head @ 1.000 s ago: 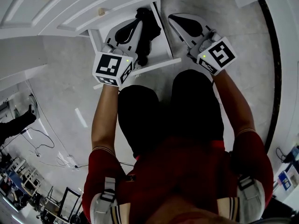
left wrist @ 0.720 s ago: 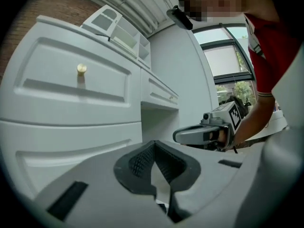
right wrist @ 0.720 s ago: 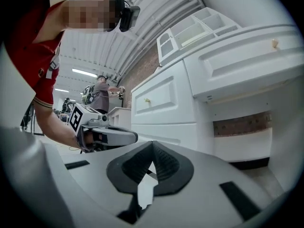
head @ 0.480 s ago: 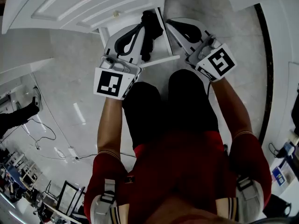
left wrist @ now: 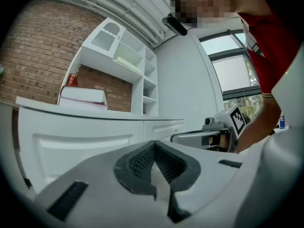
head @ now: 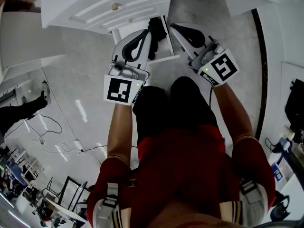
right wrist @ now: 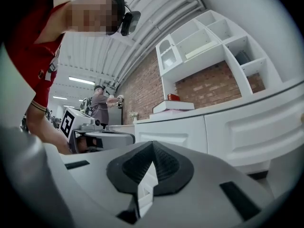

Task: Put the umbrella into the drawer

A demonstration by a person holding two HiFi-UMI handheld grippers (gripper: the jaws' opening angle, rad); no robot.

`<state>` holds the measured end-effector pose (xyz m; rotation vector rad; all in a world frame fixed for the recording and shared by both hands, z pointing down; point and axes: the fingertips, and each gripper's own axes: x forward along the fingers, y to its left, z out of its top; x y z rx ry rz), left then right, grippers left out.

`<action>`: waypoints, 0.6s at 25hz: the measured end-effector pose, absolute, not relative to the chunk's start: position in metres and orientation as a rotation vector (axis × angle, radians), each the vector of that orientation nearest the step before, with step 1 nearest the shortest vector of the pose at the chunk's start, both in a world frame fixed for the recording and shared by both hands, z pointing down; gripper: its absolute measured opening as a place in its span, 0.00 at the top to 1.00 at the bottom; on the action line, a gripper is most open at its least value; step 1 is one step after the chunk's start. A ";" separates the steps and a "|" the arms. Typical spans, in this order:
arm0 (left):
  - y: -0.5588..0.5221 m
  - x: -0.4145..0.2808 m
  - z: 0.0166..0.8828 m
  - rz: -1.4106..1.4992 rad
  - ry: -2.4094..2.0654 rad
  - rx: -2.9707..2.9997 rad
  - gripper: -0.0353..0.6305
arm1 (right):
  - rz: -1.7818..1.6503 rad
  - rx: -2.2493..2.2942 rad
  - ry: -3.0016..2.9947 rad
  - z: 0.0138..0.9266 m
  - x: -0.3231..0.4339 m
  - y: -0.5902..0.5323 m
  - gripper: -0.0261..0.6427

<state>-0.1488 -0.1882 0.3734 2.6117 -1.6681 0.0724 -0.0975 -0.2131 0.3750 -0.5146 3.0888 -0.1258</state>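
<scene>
The umbrella [head: 159,27] lies in the open drawer [head: 164,59]. Above the drawer, the left tongs [head: 142,36] and right tongs [head: 178,28] are closed, empty. To shut it well, I would push its front evenly.

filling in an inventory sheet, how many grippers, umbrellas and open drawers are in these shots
grippers: 2, the left gripper and the right gripper
umbrella: 1
open drawer: 1
total: 4
</scene>
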 end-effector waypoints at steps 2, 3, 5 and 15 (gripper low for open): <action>-0.184 -0.150 0.349 0.076 -1.674 2.610 0.94 | -0.129 -0.511 3.088 0.350 -0.099 -0.209 0.97; -0.181 -0.151 0.337 0.083 -1.675 2.611 0.94 | -0.129 -0.508 3.088 0.338 -0.099 -0.206 0.97; -0.176 -0.155 0.312 0.095 -1.677 2.616 0.94 | -0.125 -0.499 3.089 0.312 -0.102 -0.199 0.97; -0.158 -0.154 0.192 0.049 -1.661 2.625 0.94 | -0.111 -0.490 3.073 0.193 -0.107 -0.182 0.97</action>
